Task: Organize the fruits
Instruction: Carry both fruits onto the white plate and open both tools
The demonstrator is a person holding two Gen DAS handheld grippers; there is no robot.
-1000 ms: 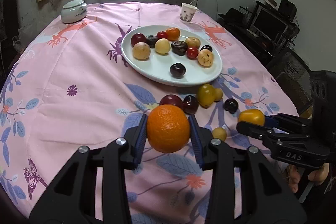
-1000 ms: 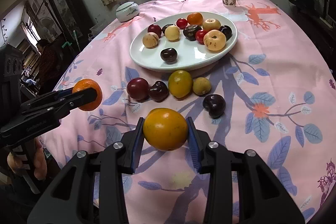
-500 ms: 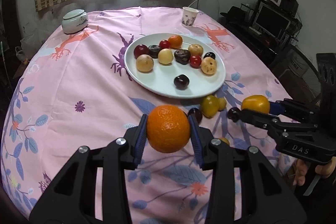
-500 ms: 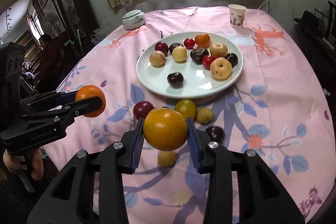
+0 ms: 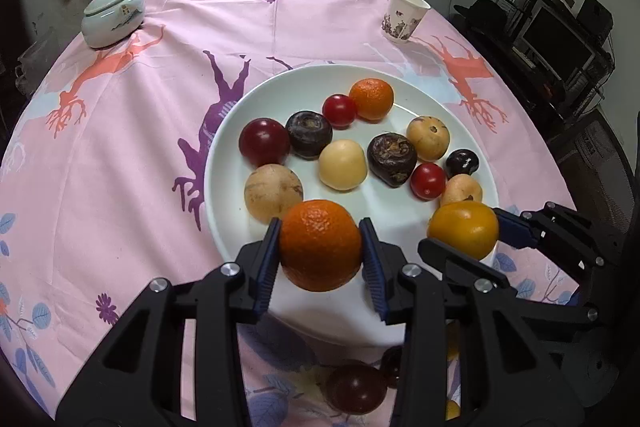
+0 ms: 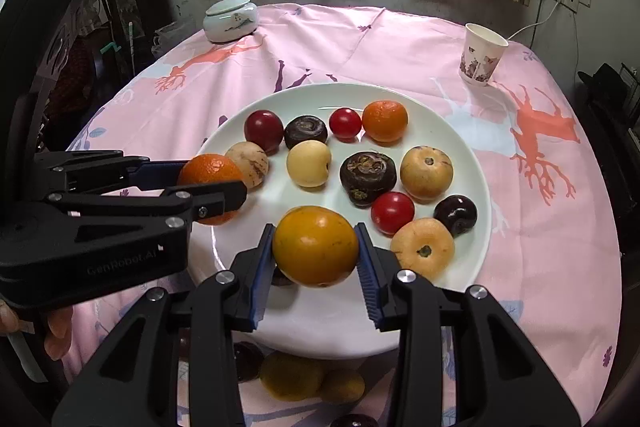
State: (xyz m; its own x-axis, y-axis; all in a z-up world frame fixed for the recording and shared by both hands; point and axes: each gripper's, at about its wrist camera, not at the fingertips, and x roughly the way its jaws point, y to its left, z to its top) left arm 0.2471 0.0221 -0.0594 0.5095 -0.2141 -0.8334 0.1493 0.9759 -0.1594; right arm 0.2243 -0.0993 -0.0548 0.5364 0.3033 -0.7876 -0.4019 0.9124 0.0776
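Two fruits (gripped) over plate (image 5: 224, 163)

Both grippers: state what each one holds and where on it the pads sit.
Left gripper holds an orange, pads on its two opposite sides. Right gripper holds a yellow-orange fruit, likewise clamped at its sides.

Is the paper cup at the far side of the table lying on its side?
No, the paper cup stands upright on the pink tablecloth, its open mouth facing up.

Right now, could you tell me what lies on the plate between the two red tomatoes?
In the right wrist view, a dark wrinkled fruit sits between the far tomato and the near tomato on the plate.
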